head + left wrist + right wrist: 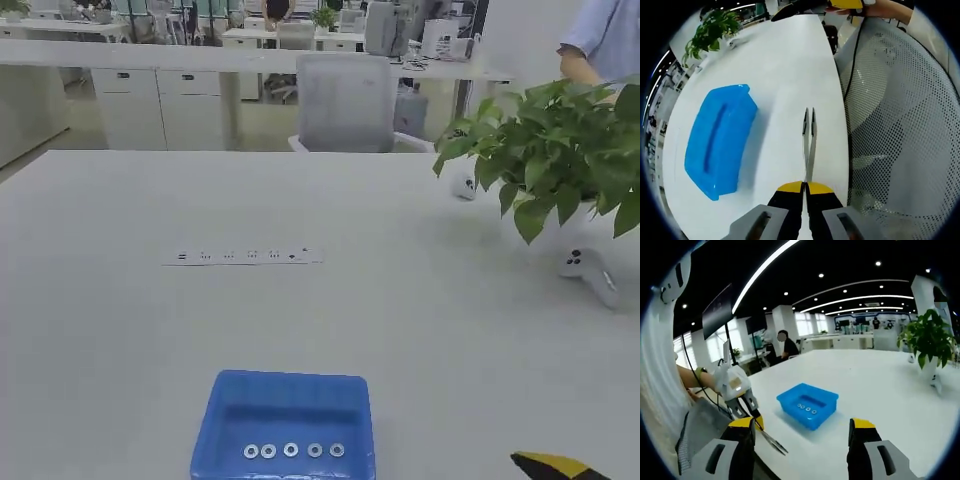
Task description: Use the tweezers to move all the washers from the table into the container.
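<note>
Since all five washers (291, 450) sit in a row inside the container (285, 405) and none are visible on the worktop (400, 300), moving looks done. Left hand-held gripper (805, 192) pinches the tweezers (809, 145), whose tips are empty. Right hand-held gripper (802, 424) is spread and empty. Next, probably: set the tweezers down.

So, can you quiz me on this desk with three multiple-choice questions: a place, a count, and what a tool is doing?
1. Where are the washers? A bare table; B inside the blue container; C on the floor.
2. How many washers? A two; B five; C nine.
3. The left tool is: A shut on the tweezers; B open and empty; C gripping a washer.
Answers: 1 B, they lie on the container's bottom; 2 B, five rings in a row; 3 A, its jaws clamp the tweezers.
</note>
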Demonstrator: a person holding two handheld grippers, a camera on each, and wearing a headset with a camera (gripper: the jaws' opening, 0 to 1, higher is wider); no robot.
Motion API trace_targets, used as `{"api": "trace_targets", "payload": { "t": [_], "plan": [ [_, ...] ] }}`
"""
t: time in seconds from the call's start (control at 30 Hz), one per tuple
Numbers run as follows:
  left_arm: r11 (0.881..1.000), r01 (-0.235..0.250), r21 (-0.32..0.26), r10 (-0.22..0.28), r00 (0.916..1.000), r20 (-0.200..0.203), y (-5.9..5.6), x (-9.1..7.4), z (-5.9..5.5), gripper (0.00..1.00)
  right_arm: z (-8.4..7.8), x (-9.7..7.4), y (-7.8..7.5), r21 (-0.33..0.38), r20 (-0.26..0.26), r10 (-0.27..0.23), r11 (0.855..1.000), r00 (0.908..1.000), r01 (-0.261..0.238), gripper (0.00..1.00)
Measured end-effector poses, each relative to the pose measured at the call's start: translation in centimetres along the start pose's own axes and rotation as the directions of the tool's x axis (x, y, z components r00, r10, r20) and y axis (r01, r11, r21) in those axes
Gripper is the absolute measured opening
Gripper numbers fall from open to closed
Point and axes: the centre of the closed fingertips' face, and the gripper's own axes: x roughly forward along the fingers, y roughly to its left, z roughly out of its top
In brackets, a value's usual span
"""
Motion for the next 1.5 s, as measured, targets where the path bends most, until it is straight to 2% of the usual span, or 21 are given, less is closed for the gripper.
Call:
{"api": "trace_targets", "payload": {
  "t": [0.13, 0.23, 0.33, 0.4, 0.5, 0.53, 0.57, 0.63, 0.67, 0.7, 0.8, 0.83, 0.93, 1.0, 1.07, 1.1, 1.13, 1.17, 1.27, 1.4, 1.5],
  "plan": [
    [1.0, -0.022, -0.01, 0.022, 0.9998, 0.0, 0.2, -0.1, -0.4, 0.0, 0.0, 0.1, 0.1, -0.002, -0.003, 0.003, 1.0, 1.0, -0.003, 0.74],
    [0.995, -0.056, -0.087, 0.059, 0.9979, 0.027, 0.4, -0.6, -0.7, 0.03, 0.0, 0.1, 0.1, -0.002, -0.001, 0.005, 1.0, 1.0, -0.005, 0.74],
    [0.976, -0.092, -0.196, 0.11, 0.9903, 0.085, 0.6, -1.6, -0.8, 0.12, 0.1, 0.0, 0.0, -0.008, 0.003, 0.0, 1.0, 1.0, 0.0, 0.74],
    [0.949, -0.114, -0.294, 0.162, 0.9766, 0.142, 0.6, -2.7, -1.0, 0.18, 0.3, 0.0, -0.1, -0.016, 0.007, -0.003, 1.0, 1.0, 0.003, 0.75],
    [0.883, -0.143, -0.447, 0.282, 0.9225, 0.263, 1.4, -5.0, -0.7, 0.36, 0.4, 0.0, -0.2, -0.026, 0.012, -0.001, 1.0, 0.9999, 0.001, 0.76],
    [0.84, -0.143, -0.523, 0.341, 0.8895, 0.305, 1.8, -6.2, -0.8, 0.42, 0.4, 0.1, -0.3, -0.035, 0.011, -0.001, 0.999, 0.9999, 0.002, 0.77],
    [0.799, -0.136, -0.586, 0.402, 0.845, 0.353, 2.4, -7.5, -0.7, 0.5, 0.4, 0.2, -0.3, -0.044, 0.008, 0.0, 0.999, 1.0, 0.0, 0.77],
    [0.75, -0.112, -0.652, 0.476, 0.7761, 0.414, 2.9, -9.4, -0.6, 0.55, 0.4, 0.3, -0.4, -0.052, 0.006, 0.002, 0.999, 1.0, -0.002, 0.79],
    [0.707, -0.108, -0.699, 0.539, 0.7226, 0.433, 3.5, -10.9, -0.9, 0.58, 0.5, 0.5, -0.4, -0.055, 0.005, 0.008, 0.998, 1.0, -0.008, 0.8],
    [0.684, -0.105, -0.722, 0.571, 0.6927, 0.441, 3.7, -11.7, -1.1, 0.6, 0.6, 0.6, -0.5, -0.057, 0.005, 0.011, 0.998, 0.9999, -0.011, 0.81],
    [0.624, -0.105, -0.774, 0.654, 0.612, 0.444, 4.3, -13.8, -1.7, 0.71, 1.3, 1.0, -0.6, -0.081, 0.021, 0.013, 0.997, 0.9997, -0.011, 0.84],
    [0.614, -0.115, -0.781, 0.671, 0.5977, 0.439, 4.4, -14.2, -1.8, 0.74, 1.6, 1.1, -0.6, -0.092, 0.03, 0.012, 0.996, 0.9995, -0.009, 0.85],
    [0.578, -0.145, -0.803, 0.73, 0.531, 0.43, 4.5, -15.9, -1.8, 0.82, 2.8, 1.5, -0.7, -0.115, 0.062, 0.014, 0.993, 0.998, -0.007, 0.89],
    [0.556, -0.154, -0.817, 0.757, 0.5004, 0.421, 4.4, -16.6, -1.7, 0.85, 3.3, 1.6, -0.7, -0.129, 0.079, 0.012, 0.992, 0.9968, -0.002, 0.92],
    [0.527, -0.173, -0.832, 0.794, 0.4499, 0.409, 4.6, -17.4, -1.7, 0.92, 3.7, 1.5, -0.9, -0.141, 0.094, -0.002, 0.99, 0.9956, 0.016, 0.97],
    [0.515, -0.172, -0.84, 0.803, 0.4404, 0.402, 4.5, -17.5, -1.8, 0.96, 3.8, 1.4, -1.0, -0.148, 0.104, -0.012, 0.989, 0.9945, 0.028, 0.99],
    [0.499, -0.175, -0.849, 0.818, 0.4173, 0.396, 4.5, -18.0, -1.8, 0.99, 3.9, 1.3, -1.2, -0.154, 0.108, -0.02, 0.987, 0.9939, 0.036, 0.99],
    [0.499, -0.177, -0.848, 0.82, 0.4116, 0.397, 4.5, -18.1, -1.8, 0.99, 4.0, 1.1, -1.4, -0.15, 0.115, -0.036, 0.987, 0.9926, 0.054, 0.99],
    [0.479, -0.177, -0.86, 0.845, 0.3563, 0.398, 4.4, -19.3, -1.5, 0.99, 4.4, 0.6, -2.1, -0.13, 0.143, -0.063, 0.988, 0.9877, 0.082, 0.99],
    [0.468, -0.168, -0.868, 0.858, 0.3201, 0.401, 4.4, -20.2, -1.5, 0.99, 4.9, 0.0, -2.7, -0.095, 0.181, -0.08, 0.991, 0.9803, 0.098, 0.99],
    [0.464, -0.174, -0.869, 0.863, 0.3113, 0.399, 4.4, -20.5, -1.5, 0.99, 4.8, -0.3, -2.8, -0.089, 0.186, -0.091, 0.99, 0.9783, 0.109, 0.99]
  ]
}}
